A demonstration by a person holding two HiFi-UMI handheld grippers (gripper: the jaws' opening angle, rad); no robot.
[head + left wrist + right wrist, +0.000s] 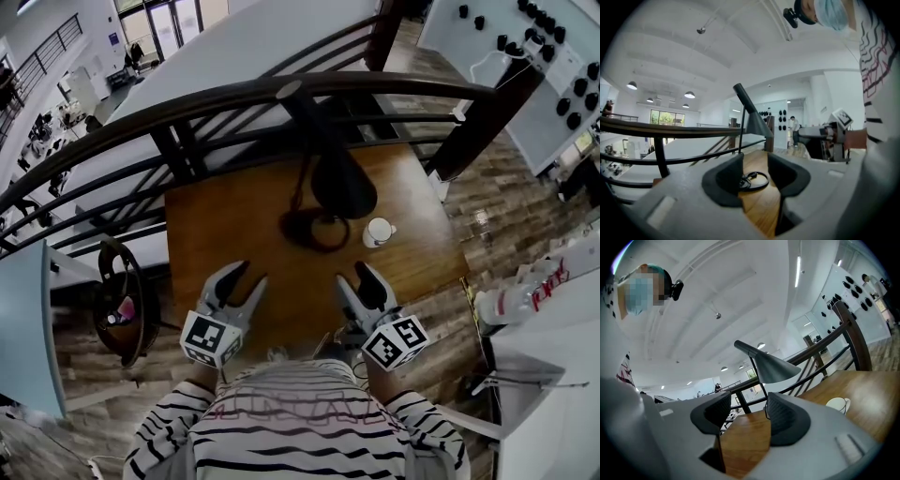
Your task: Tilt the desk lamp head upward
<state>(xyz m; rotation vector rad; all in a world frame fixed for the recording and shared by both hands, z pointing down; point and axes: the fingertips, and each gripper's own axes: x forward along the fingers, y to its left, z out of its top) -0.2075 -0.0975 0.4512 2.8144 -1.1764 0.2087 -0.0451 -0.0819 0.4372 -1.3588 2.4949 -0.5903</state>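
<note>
The dark desk lamp (342, 183) stands upright just beside the white cup (379, 231), to its left in the head view. Its cone-shaped head (776, 369) angles downward on a thin stem.

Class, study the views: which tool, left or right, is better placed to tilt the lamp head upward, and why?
Probably the right tool: in the head view it sits almost straight below the lamp head, and its own view shows it just above its open jaws. The left tool sits further aside.
</note>
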